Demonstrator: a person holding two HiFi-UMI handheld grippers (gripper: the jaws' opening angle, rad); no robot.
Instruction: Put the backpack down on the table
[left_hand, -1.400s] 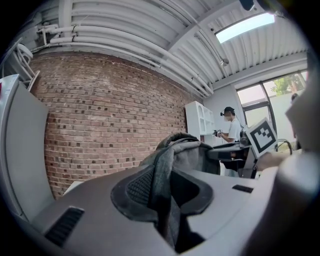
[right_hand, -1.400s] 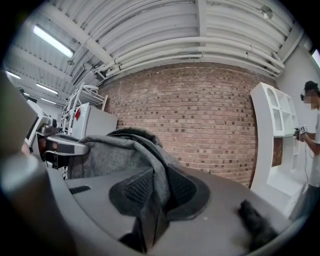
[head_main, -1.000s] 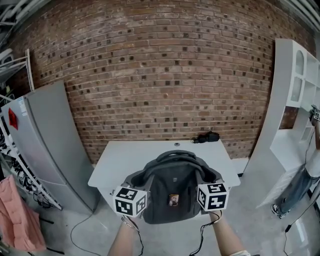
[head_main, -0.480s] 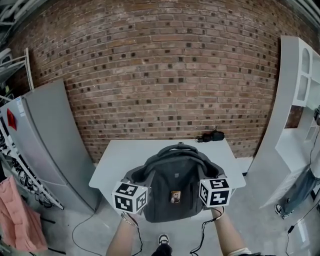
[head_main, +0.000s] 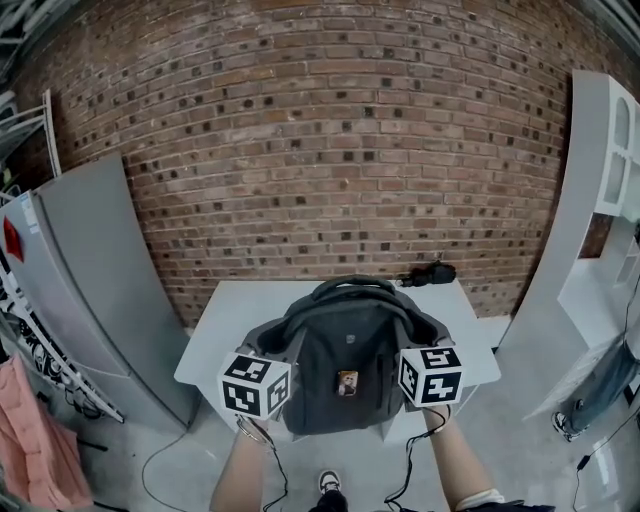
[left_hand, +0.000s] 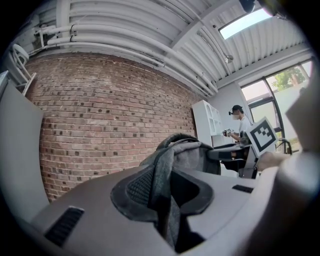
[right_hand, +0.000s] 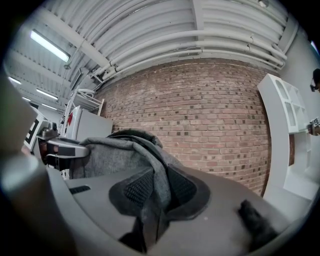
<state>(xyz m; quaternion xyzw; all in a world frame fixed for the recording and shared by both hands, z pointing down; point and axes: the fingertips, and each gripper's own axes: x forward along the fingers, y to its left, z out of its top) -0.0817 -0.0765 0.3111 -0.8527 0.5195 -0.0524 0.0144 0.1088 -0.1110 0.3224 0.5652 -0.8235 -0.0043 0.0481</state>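
A grey backpack (head_main: 345, 375) hangs upright between two hand-held grippers at the near edge of a white counter (head_main: 240, 310), its carry handle uppermost and its long axis running top to bottom. The left gripper (left_hand: 165, 200) has its jaws nearly closed on a fold of the bag's grey fabric at the left side. The right gripper (right_hand: 156, 200) has the same narrow pinch on the fabric at the right side, so neither hand is nearer than the other. Both grippers point level toward the brick wall (head_main: 330, 150).

The bag's lower part overlaps the counter's front edge in the head view, which suggests it is in the air and not yet resting. The landing place lies ahead of the jaws, toward the wall, and the bare middle of the counter looks free to take it.

A small black item (head_main: 430, 272) with a cable sits at the far right corner, well apart from the bag. A grey refrigerator (head_main: 90, 290) stands left of the counter and a white shelf unit (head_main: 600, 200) right of it.
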